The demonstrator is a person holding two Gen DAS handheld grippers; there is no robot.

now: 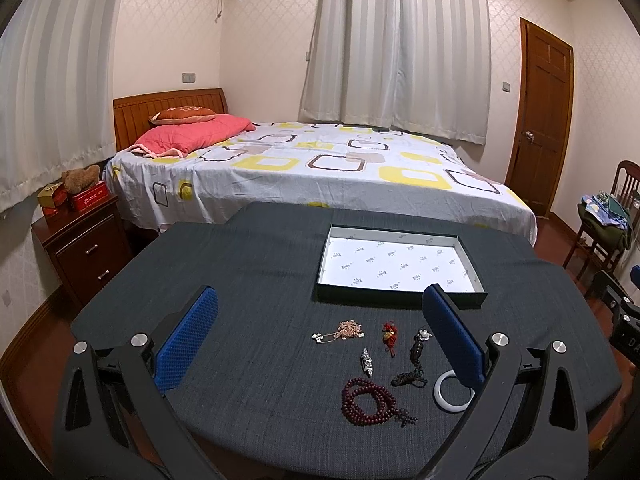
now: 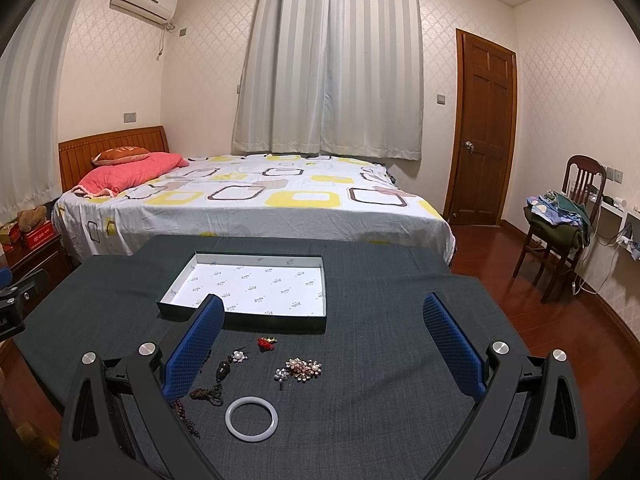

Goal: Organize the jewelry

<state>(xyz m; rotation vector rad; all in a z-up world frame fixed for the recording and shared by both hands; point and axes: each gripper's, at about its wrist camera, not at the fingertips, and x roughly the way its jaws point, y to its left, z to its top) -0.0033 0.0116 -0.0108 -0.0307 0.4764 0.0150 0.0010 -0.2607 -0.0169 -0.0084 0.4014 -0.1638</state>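
Jewelry lies on a dark grey cloth-covered table (image 1: 248,280). In the left wrist view I see a pink bead bracelet (image 1: 348,330), a red knot charm (image 1: 389,334), a silver clip (image 1: 367,361), a dark tassel pendant (image 1: 418,356), dark red prayer beads (image 1: 370,400) and a white bangle (image 1: 454,394). Behind them sits an empty shallow box (image 1: 400,236) lined with white paper. My left gripper (image 1: 320,340) hovers open above the pieces. My right gripper (image 2: 324,348) is also open, over the white bangle (image 2: 251,419), a pearl cluster (image 2: 300,369) and the red charm (image 2: 266,343).
A bed (image 2: 248,200) with a patterned sheet stands just beyond the table. A wooden nightstand (image 1: 84,248) is at the left, and a chair piled with clothes (image 2: 560,220) at the right by the door (image 2: 484,128). Red wooden floor lies to the table's right.
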